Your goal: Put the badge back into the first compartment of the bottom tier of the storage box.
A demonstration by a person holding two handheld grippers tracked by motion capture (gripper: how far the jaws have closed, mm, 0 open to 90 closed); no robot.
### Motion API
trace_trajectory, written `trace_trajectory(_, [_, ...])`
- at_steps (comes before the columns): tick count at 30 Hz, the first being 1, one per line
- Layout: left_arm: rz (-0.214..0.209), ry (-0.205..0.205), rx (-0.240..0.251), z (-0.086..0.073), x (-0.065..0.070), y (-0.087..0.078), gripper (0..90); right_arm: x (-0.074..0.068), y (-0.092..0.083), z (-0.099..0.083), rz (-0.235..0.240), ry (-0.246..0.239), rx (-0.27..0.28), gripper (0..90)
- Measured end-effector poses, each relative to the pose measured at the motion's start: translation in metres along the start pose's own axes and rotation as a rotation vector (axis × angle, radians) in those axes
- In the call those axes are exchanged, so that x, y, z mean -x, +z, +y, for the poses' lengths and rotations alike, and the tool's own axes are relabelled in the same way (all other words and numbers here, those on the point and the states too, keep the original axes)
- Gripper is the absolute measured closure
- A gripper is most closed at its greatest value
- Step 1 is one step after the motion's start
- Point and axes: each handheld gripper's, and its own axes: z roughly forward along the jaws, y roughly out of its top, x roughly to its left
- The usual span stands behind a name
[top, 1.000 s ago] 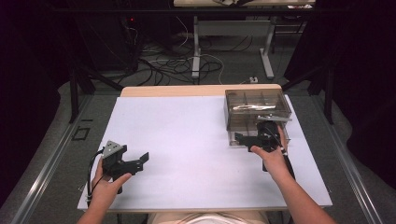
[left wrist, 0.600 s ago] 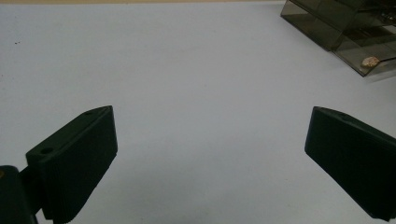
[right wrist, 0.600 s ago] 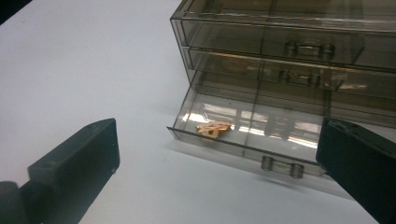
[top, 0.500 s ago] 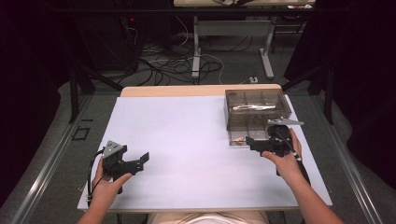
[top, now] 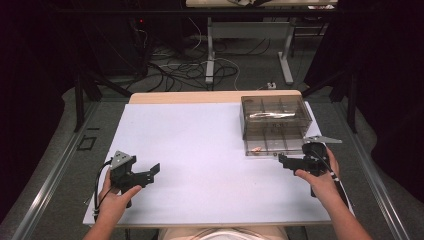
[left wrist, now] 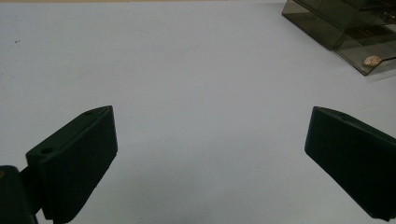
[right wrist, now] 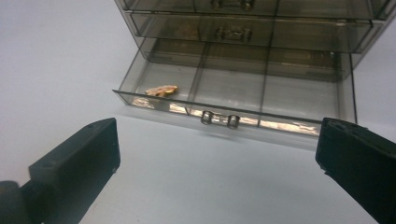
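Counter [top: 200, 150]: white top, pale wood strip along far edge.

Drawer box [top: 275, 117]: smoky clear plastic, several drawers stacked, far right of counter. Bottom drawer [right wrist: 233, 100] pulled out toward near side; divided into compartments w/ small metal handle [right wrist: 219, 120] at front centre.

Small item [right wrist: 161, 90]: tan/orange bit, lying in left compartment of open drawer, near its front wall. Also seen in high view at drawer's near-left corner [top: 256, 149] and in left gripper view far right [left wrist: 372, 60]. Too small to tell what it is.

Left tool [top: 147, 172]: held in person's left hand [top: 115, 200], near-left of counter, well apart from box. Jaws wide apart, nothing between them; white counter beyond them in left gripper view.

Right tool [top: 287, 161]: held in right hand [top: 320, 177], near right, just beside open drawer's near-right corner, pointing left. Jaws wide apart, nothing held; right gripper view looks at drawer front between them.

Floor [top: 200, 70] beyond counter: cables, legs of another desk.
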Motion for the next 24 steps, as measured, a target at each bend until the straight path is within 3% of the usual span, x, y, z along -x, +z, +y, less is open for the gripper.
trace_trajectory(14, [-0.005,0.002,-0.010,0.001,0.000,0.000,2.5,0.026,-0.004,-0.019,-0.063,0.057,0.012,0.5])
trace_trajectory(24, [-0.006,-0.001,-0.004,0.001,0.001,0.001,2.5,0.047,0.004,-0.032,-0.103,0.038,0.025,1.0])
